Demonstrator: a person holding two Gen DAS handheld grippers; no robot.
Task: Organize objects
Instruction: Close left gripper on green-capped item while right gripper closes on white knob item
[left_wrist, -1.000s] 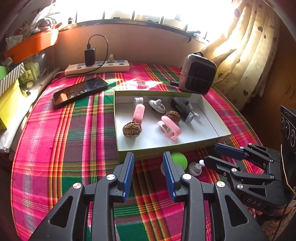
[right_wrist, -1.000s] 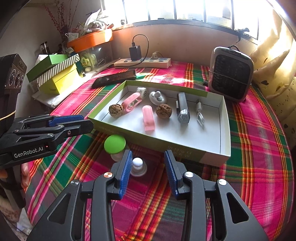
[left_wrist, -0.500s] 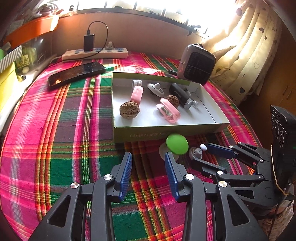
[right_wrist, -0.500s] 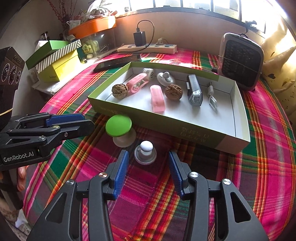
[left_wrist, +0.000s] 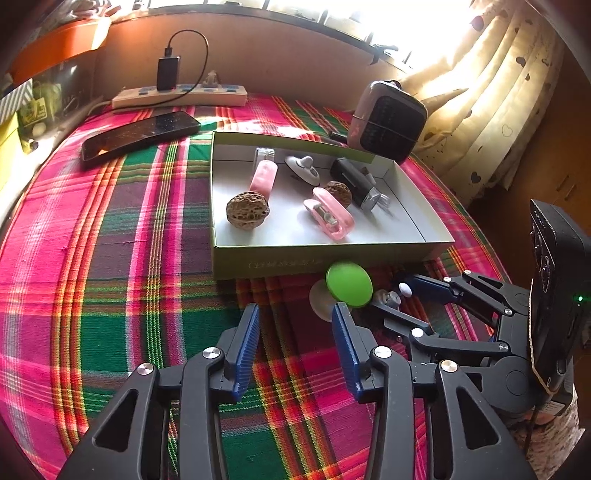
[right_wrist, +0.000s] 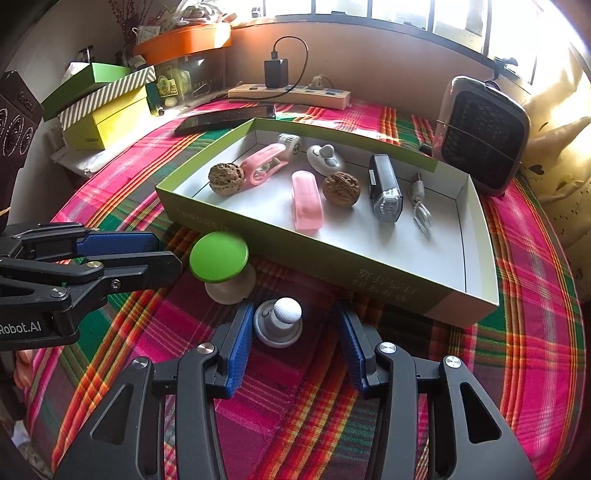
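Observation:
A green-topped, mushroom-shaped piece (left_wrist: 349, 284) (right_wrist: 218, 256) stands on the plaid cloth just in front of the shallow green box (left_wrist: 295, 262) (right_wrist: 332, 266). Next to it sits a small grey base with a white knob (right_wrist: 286, 312) (left_wrist: 390, 297). My right gripper (right_wrist: 293, 314) (left_wrist: 387, 294) is open around this small piece; its left pad is close to the base and a gap shows on the right. My left gripper (left_wrist: 295, 314) (right_wrist: 168, 253) has nothing between its jaws, which are opening; its right fingertip is just short of the green piece.
In the box lie two walnuts (right_wrist: 226, 180), pink clips (right_wrist: 306, 201), a white holder, a black device (right_wrist: 386, 188) and a cable. Behind it are a phone (left_wrist: 140, 134), a power strip (left_wrist: 181, 94) and a small heater (right_wrist: 480, 133). Stacked boxes (right_wrist: 103, 107) stand at the left.
The left jaws have spread wider and that view has tipped down toward the cloth. The right gripper has sunk around the white-knobbed piece, and its jaws widened.

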